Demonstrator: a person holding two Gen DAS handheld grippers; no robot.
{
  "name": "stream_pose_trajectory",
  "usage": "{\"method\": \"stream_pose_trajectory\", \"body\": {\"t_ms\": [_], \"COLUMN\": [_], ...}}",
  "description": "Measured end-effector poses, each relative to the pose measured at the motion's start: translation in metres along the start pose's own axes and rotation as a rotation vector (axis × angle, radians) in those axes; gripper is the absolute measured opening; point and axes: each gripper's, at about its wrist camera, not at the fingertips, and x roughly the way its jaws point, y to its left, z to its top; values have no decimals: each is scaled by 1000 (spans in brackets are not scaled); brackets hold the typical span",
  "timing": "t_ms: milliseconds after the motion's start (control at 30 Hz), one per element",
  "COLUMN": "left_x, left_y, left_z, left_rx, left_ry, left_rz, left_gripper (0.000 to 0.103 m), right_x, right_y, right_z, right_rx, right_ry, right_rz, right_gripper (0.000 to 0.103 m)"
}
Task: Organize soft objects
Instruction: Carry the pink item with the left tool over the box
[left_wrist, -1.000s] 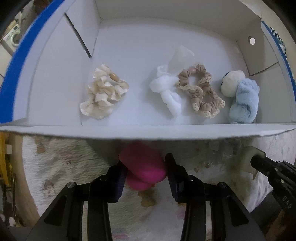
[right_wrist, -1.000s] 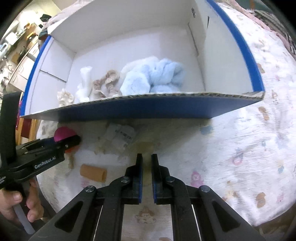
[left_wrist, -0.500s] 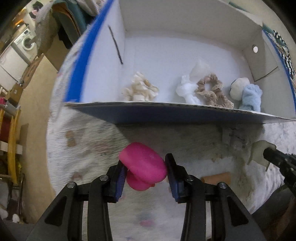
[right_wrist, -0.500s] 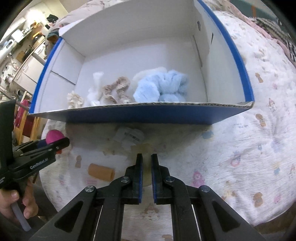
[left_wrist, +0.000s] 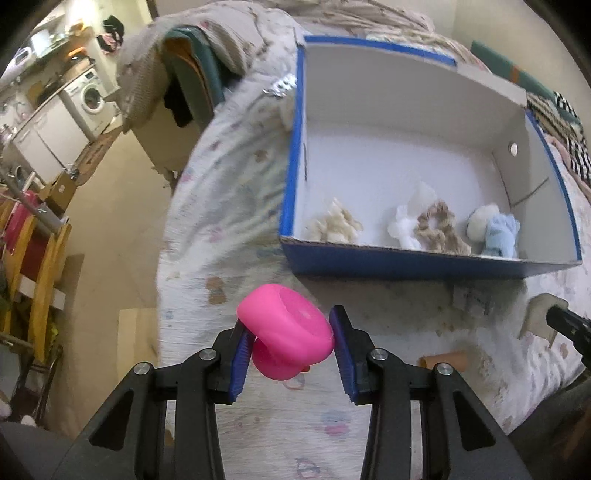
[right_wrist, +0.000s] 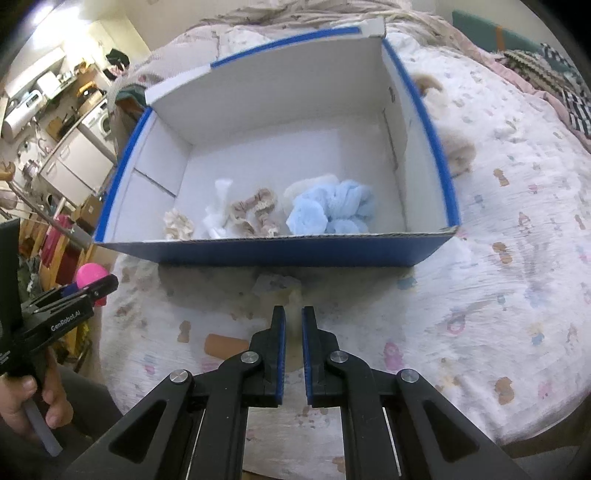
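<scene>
My left gripper (left_wrist: 286, 330) is shut on a pink soft toy (left_wrist: 286, 334) and holds it above the patterned cloth, in front of and left of the blue box (left_wrist: 406, 262). In the right wrist view the pink toy (right_wrist: 90, 275) shows at the far left. The box (right_wrist: 280, 253) holds a cream scrunchie (right_wrist: 177, 223), a white one (right_wrist: 218, 214), a beige one (right_wrist: 253, 210) and a light blue fluffy one (right_wrist: 332, 208). My right gripper (right_wrist: 293, 321) is nearly shut with nothing between its fingers, above the cloth in front of the box.
A small tan roll (right_wrist: 225, 345) and a clear wrapper (right_wrist: 277, 286) lie on the cloth near the box. A beige fuzzy item (right_wrist: 456, 149) lies right of the box. The table edge (left_wrist: 166, 295) drops off at left, with a chair (left_wrist: 184, 92) beyond.
My left gripper with the pink toy has pulled back and up from the box, so more of the table and room shows. My right gripper has also drawn back slightly.
</scene>
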Motion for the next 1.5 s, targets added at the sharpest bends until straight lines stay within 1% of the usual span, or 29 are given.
{"method": "stream_pose_trajectory", "body": {"t_ms": [200, 233, 367, 600, 733, 967, 1300, 1500], "left_x": [-22, -18, -25, -35, -42, -49, -54, -54], "left_y": [2, 1, 0, -9, -13, -16, -24, -28], "left_z": [1, 4, 2, 3, 5, 14, 43, 61], "left_rx": [-25, -28, -29, 12, 17, 10, 10, 30], "left_ry": [-51, -57, -86, -148, -186, -228, -244, -254], "left_rz": [13, 15, 35, 64, 75, 78, 62, 68], "left_gripper": [37, 37, 37, 37, 37, 37, 37, 37], "right_x": [-25, -29, -39, -54, -59, -62, -62, -55], "right_y": [-6, -6, -6, -7, -5, -4, -8, -14], "right_z": [-3, -3, -3, 4, 7, 19, 45, 62], "right_rx": [36, 42, 49, 76, 83, 74, 41, 35], "right_ry": [-65, -74, -107, -188, -219, -256, -289, -294], "right_rz": [37, 45, 77, 154, 172, 189, 174, 154], "right_gripper": [10, 10, 10, 10, 10, 10, 10, 10]}}
